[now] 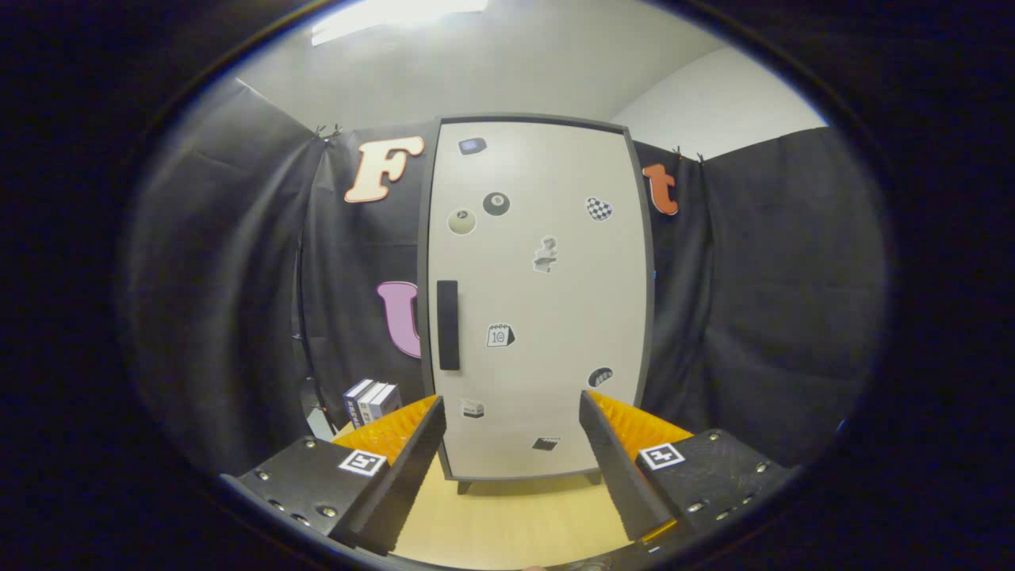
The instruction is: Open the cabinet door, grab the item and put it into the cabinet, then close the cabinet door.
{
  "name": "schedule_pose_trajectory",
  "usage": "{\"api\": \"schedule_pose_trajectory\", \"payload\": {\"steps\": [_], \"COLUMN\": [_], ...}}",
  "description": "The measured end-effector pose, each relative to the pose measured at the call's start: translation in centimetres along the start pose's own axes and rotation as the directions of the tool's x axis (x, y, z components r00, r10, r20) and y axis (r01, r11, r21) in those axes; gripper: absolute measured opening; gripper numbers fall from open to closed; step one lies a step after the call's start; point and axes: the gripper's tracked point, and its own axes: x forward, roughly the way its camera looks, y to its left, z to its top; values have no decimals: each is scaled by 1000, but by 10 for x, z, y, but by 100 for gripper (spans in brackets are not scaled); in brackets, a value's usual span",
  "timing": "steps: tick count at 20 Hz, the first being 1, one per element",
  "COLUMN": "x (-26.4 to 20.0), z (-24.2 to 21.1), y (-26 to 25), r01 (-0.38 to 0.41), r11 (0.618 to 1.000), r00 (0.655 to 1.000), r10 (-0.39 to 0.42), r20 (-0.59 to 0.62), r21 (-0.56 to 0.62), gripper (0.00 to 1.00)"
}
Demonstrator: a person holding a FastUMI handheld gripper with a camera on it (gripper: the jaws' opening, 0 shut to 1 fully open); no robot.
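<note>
A tall cabinet with a pale door in a dark frame stands upright on the wooden table, straight ahead of me. Its door is closed and carries several stickers. A dark vertical handle sits on the door's left side at mid height. To the left of the cabinet, beyond my left finger, a small box-like item with white and dark blue faces rests on the table. My gripper is open, with its fingers spread wide and nothing between them. It is held back from the cabinet, with the lower part of the door showing between the fingers.
The light wooden table top stretches from under the fingers to the cabinet's short feet. Black cloth walls close in the booth on the left, behind and on the right. A cable hangs along the cloth left of the cabinet.
</note>
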Motion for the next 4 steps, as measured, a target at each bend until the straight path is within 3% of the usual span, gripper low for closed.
{"api": "schedule_pose_trajectory", "payload": {"steps": [4], "x": [-13], "z": [6], "y": [-9], "r01": [22], "r11": [1000], "r00": [1000], "r10": [-22], "r20": [3], "r21": [1], "gripper": [100]}}
